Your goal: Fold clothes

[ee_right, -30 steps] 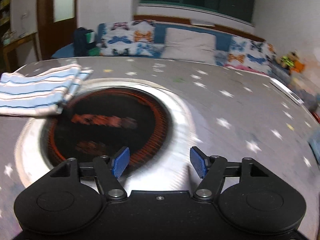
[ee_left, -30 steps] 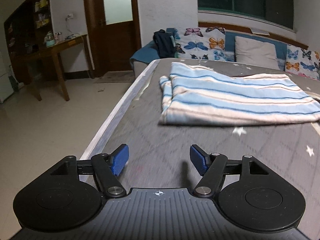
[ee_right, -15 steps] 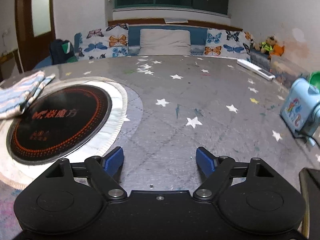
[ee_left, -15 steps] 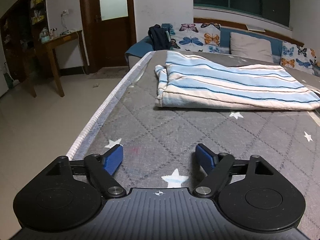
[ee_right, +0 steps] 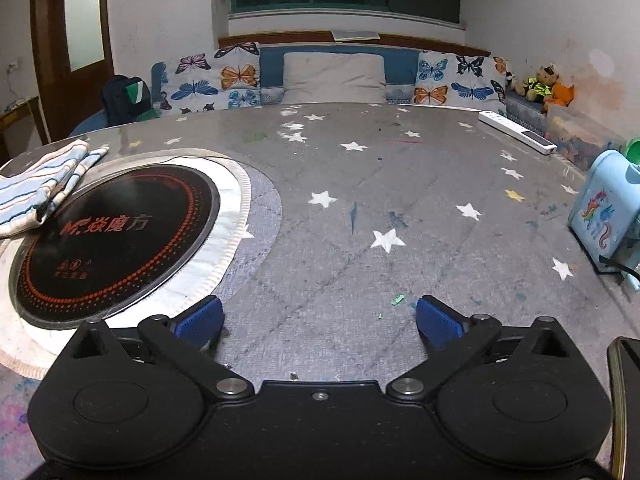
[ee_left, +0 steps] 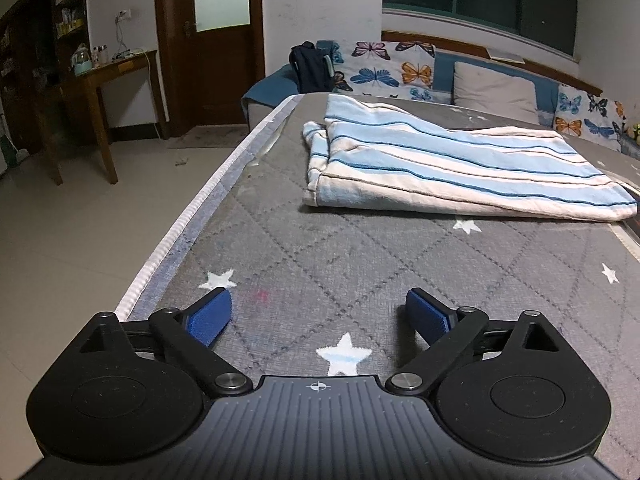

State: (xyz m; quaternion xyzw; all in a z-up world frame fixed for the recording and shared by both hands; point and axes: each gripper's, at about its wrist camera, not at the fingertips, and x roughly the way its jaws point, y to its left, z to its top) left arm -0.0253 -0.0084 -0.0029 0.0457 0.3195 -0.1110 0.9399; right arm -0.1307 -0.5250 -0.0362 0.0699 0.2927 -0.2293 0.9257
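Left wrist view, nearest: the left tool (ee_left: 319, 312), its blue-padded jaws spreading apart with nothing between them, hangs over the grey quilted, star-printed cover of the table (ee_left: 360, 264), close to the cover's white piped edge. Right wrist view, nearest: the right tool (ee_right: 319, 316), its jaws likewise widening and empty, hangs over a bare stretch of the same cover, just right of a round black induction hob with red dotted rings (ee_right: 116, 236) set in a white-trimmed opening.

Middle distance: the task's thing, a blue-and-white striped terry-like cloth (ee_left: 440, 168), lies already folded at least once, well ahead of the left tool and apart from both. Its right end overlaps the hob's rim, as the right wrist view shows (ee_right: 40, 188).

Handling, as judged: the cloth looks soft, limp and light, with a nap that should not slip between the pads; it will sag wherever unsupported and has no fragility. The stacked layers at the near left corner and the near right corner are the likely holds, one per tool, pinching all layers together so the fold does not shear.

Far: butterfly-print cushions (ee_right: 224, 80) line the wall.
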